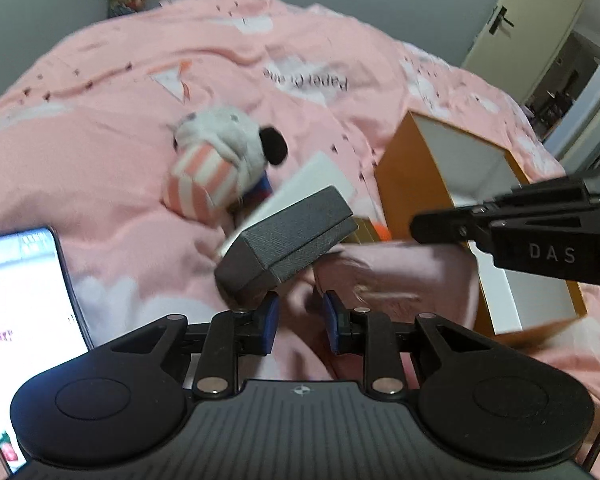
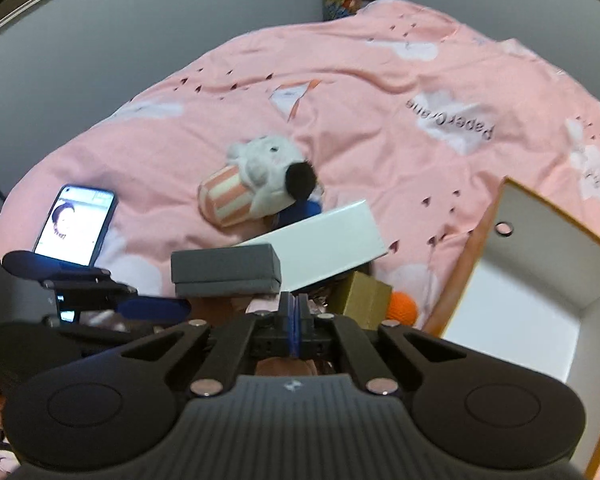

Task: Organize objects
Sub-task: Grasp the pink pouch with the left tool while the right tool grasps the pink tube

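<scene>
A blurred mauve fabric pouch (image 1: 400, 276) hangs raised over the pink bedspread (image 1: 120, 128). My right gripper (image 1: 418, 226) comes in from the right with its tip at the pouch's top edge. In the right wrist view, the right gripper (image 2: 296, 312) has its blue pads pressed together on that fabric. My left gripper (image 1: 302, 318) has its pads a little apart. Mauve fabric lies in the gap, and I cannot see whether the pads press on it. Just ahead a grey box (image 1: 288, 240) leans on a white box (image 1: 316, 176), with a plush toy (image 1: 220, 152) behind them.
An open orange box (image 1: 404, 176) with a white inside stands at the right. A gold box (image 2: 364, 296) and an orange ball (image 2: 404, 306) lie beside it. A lit phone (image 1: 20, 300) lies on the bed at the left. A door (image 1: 532, 12) stands open far right.
</scene>
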